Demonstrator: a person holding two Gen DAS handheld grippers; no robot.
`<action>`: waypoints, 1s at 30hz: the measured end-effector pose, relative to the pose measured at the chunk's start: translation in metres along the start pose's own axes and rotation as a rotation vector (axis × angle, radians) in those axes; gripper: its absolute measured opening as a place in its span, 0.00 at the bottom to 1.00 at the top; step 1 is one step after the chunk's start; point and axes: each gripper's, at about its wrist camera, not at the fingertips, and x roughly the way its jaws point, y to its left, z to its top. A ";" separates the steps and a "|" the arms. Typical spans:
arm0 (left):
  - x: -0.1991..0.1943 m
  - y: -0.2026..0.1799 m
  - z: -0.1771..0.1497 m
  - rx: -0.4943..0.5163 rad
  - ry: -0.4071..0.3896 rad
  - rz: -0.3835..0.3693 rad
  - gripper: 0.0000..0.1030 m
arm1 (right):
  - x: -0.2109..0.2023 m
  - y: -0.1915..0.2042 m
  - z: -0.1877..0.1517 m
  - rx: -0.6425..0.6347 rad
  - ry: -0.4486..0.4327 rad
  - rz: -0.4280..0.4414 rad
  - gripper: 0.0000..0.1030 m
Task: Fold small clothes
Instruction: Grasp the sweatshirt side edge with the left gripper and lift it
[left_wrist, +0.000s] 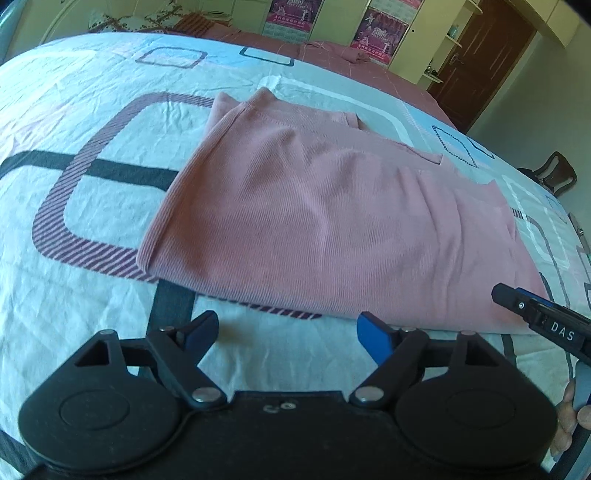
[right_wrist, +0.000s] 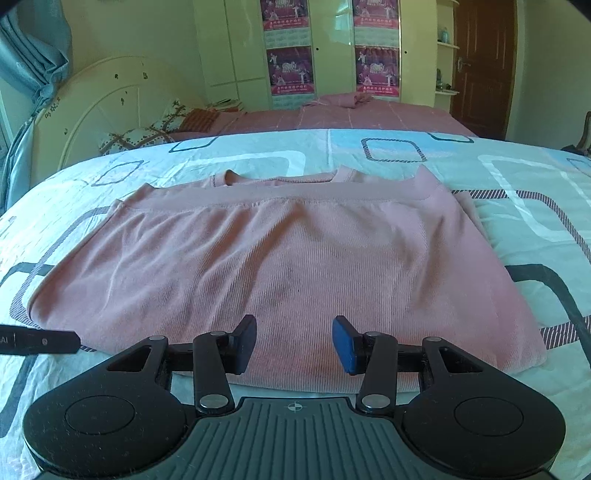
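A pink ribbed garment (left_wrist: 332, 221) lies folded flat on the patterned bed sheet (left_wrist: 92, 258); it also shows in the right wrist view (right_wrist: 288, 258), with its waistband at the far side. My left gripper (left_wrist: 286, 332) is open and empty, just short of the garment's near edge. My right gripper (right_wrist: 293, 343) is open and empty, over the garment's near edge. The right gripper's finger shows at the right of the left wrist view (left_wrist: 535, 314). The left gripper's finger tip shows at the left of the right wrist view (right_wrist: 40, 341).
The sheet (right_wrist: 480, 177) covers the near bed. A second bed with a pink cover (right_wrist: 351, 114) and pillows (right_wrist: 147, 129) lies behind. A wardrobe with posters (right_wrist: 291, 55) and a brown door (right_wrist: 484, 62) stand at the back. A chair (left_wrist: 557, 173) is at the right.
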 end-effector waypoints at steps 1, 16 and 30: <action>0.001 0.002 -0.002 -0.016 0.005 -0.008 0.79 | -0.001 0.001 0.000 -0.002 -0.004 0.002 0.44; 0.036 0.019 0.026 -0.281 -0.122 -0.119 0.86 | 0.008 0.008 0.005 -0.031 0.003 -0.020 0.44; 0.067 0.056 0.043 -0.473 -0.273 -0.241 0.32 | 0.048 0.016 0.043 -0.023 -0.027 -0.089 0.44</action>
